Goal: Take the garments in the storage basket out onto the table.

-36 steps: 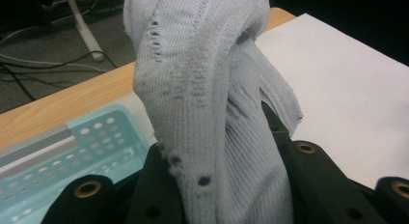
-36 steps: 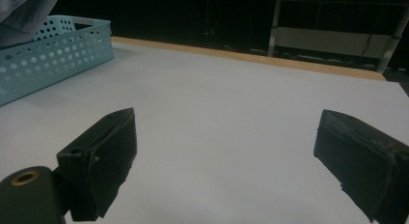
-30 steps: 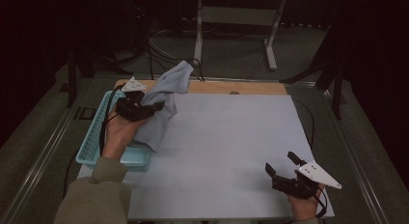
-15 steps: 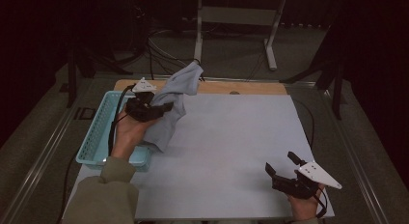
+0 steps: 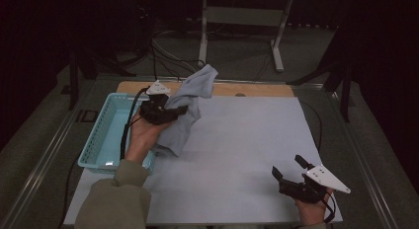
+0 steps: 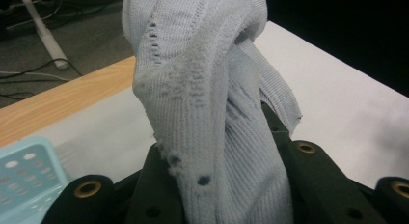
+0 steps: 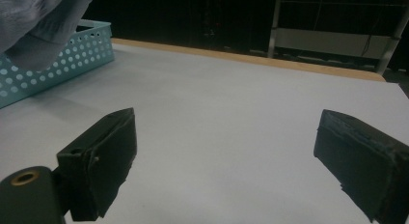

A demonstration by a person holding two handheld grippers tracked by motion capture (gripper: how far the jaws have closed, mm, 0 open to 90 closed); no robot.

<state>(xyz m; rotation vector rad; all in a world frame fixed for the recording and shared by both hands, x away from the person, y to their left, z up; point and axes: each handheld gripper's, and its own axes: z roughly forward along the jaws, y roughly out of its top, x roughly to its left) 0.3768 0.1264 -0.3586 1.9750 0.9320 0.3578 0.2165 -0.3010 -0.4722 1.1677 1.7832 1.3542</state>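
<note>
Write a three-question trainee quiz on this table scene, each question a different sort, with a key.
1. True or false: the left hand-held gripper is shut on the pale blue knit cloth.
2. Multiple choice: the turquoise basket sits (A) at the table's left edge, (B) at its centre, (C) beside the right hand.
3. Fill in: the right hand-held gripper rests near the table's front edge with its jaws ____.

Key: 1 true; 2 A; 3 open, holding nothing.
</note>
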